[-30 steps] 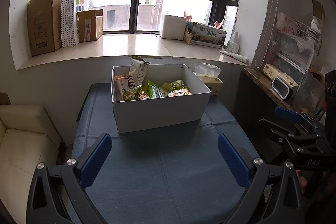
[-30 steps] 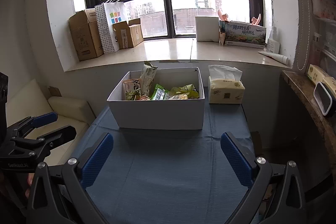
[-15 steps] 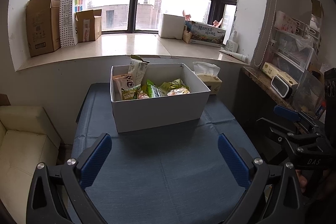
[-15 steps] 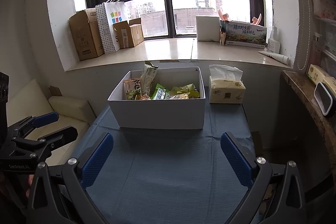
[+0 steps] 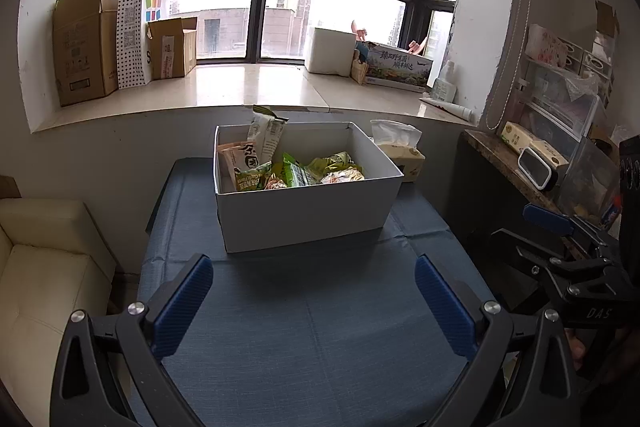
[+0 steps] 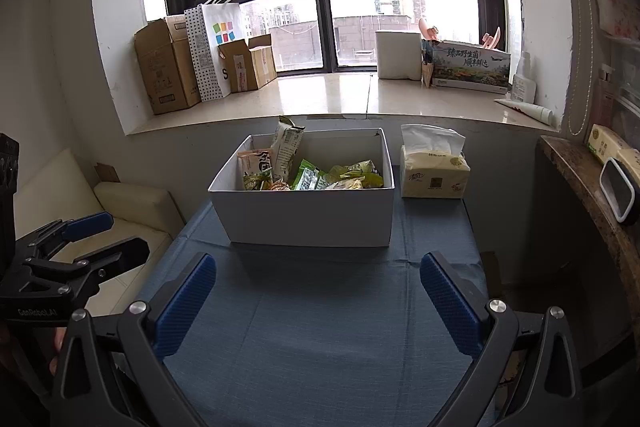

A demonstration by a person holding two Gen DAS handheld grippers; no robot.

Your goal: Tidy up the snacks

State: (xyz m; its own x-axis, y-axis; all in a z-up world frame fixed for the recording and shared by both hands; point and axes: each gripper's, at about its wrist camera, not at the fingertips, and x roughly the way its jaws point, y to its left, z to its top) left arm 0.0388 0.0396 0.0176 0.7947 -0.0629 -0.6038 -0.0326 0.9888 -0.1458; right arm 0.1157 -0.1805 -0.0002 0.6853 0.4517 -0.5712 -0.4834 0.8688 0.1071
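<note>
Window ledge [image 5: 256, 87] runs across 12 o'clock, carrying cardboard boxes [image 5: 82, 43] and a dotted paper bag [image 5: 138, 27] toward 10, a white cube [image 5: 330, 51] and a printed carton [image 5: 398, 67] toward 1.

Cream sofa [image 5: 44, 259] sits at 9 o'clock in your left view, beside the bench.

Bench [image 5: 320, 327], under blue cloth, fills the lower middle of both views. Its near half is bare cloth.

White box [image 5: 304, 203] stands on the far half of the bench, dead ahead at 12 o'clock, open-topped. The snacks [image 5: 296, 171] lie inside it: green and yellow packets low along the bottom, an orange-and-white pouch [image 5: 242, 159] leaning in the 10 o'clock corner, and one tall pale packet [image 5: 266, 133] standing upright above the rim.

Tissue pack [image 6: 434, 173] rests on the bench just beside the box, at its 3 o'clock side, a sheet sticking up.

Your left tongs [image 5: 314, 301] are spread wide, blue pads [image 5: 184, 303] well apart, gripping nothing, held over the near cloth short of the box.

Your right tongs [image 6: 318, 297] are likewise spread wide and empty, over the near cloth. Each shows at the other view's edge: right at 4 o'clock, left at 8.
</note>
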